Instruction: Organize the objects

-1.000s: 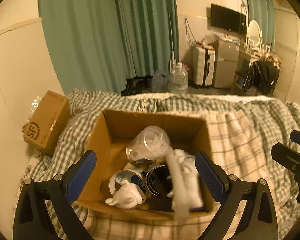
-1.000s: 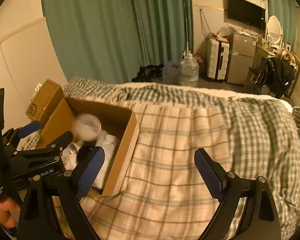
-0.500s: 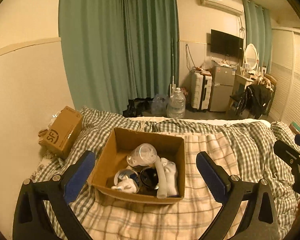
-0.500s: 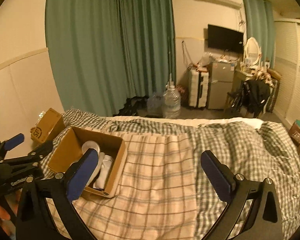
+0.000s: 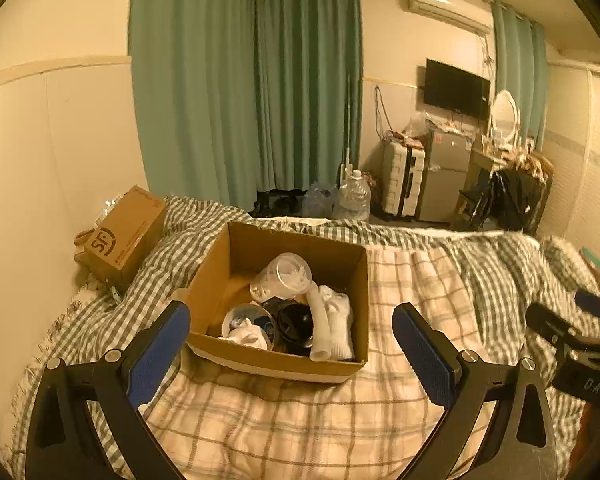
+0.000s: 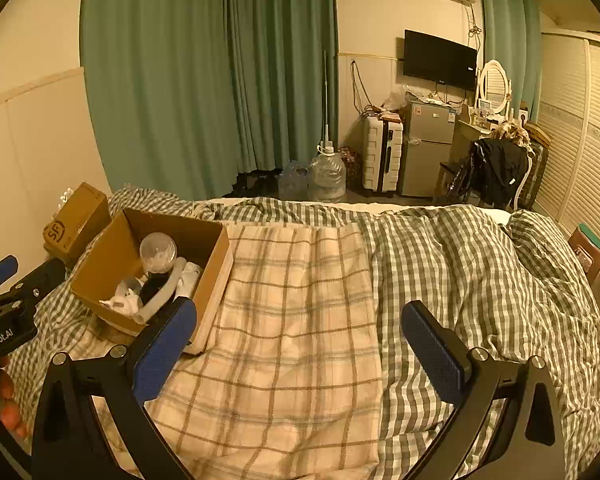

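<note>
An open cardboard box (image 5: 220,264) sits on the bed and also shows in the right wrist view (image 6: 216,256). It holds a clear plastic cup (image 5: 282,280), a white rolled sock (image 5: 332,322), a black round container (image 5: 296,322) and a small white toy (image 5: 244,334). My left gripper (image 5: 290,344) is open and empty, in front of and above the box. My right gripper (image 6: 298,340) is open and empty over the plaid blanket, to the right of the box.
A checked duvet (image 6: 460,264) and a pale plaid blanket (image 6: 296,280) cover the bed. A closed brown parcel (image 5: 120,232) lies by the left wall. Water jugs (image 6: 326,176), a suitcase (image 6: 382,156) and a small fridge (image 6: 428,144) stand beyond the bed.
Both grippers have pulled back and up from the box, which now looks smaller and farther. The white sock lies in the box, at rest.
</note>
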`<state>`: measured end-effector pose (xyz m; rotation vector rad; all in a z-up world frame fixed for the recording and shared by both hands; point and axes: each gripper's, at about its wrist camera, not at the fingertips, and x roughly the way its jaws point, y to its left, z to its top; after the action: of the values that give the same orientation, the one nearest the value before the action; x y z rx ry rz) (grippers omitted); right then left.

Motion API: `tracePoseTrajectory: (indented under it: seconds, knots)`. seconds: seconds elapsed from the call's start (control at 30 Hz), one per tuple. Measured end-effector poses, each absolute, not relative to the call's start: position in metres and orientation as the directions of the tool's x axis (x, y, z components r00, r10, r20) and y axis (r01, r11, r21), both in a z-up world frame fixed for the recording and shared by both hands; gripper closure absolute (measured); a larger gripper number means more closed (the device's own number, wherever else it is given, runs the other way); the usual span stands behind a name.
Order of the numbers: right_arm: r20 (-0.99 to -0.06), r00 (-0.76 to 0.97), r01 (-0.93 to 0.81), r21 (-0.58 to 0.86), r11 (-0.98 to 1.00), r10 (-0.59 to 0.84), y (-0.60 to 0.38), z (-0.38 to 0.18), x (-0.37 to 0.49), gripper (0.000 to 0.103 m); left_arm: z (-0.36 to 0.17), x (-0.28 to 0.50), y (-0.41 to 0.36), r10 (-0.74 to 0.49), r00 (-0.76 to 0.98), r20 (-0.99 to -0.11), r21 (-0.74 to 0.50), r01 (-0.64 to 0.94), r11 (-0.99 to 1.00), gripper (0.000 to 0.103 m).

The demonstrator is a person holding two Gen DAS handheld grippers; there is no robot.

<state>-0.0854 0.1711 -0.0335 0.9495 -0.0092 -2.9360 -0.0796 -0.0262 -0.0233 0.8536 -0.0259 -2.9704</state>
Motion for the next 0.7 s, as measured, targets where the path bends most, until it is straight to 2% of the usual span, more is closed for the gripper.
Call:
tracePoseTrajectory:
  seconds: [0.13,0.7]
  knots:
    - [-0.587,-0.807,0.054,0.033,-0.998,-0.063,0.173,-0.036,-0.086,0.0,-0.028,-0.079,-0.018,-0.064,-0.843,-0.534,0.074,0.029,-0.997,0.0]
    - [-0.599,-0.797,0.07,0.036,-0.997,-0.078,0.165,-0.042,-0.086,0.0,-0.032,-0.077,-0.028,-0.094,-0.835,-0.542,0.068,0.068,-0.995,0.0]
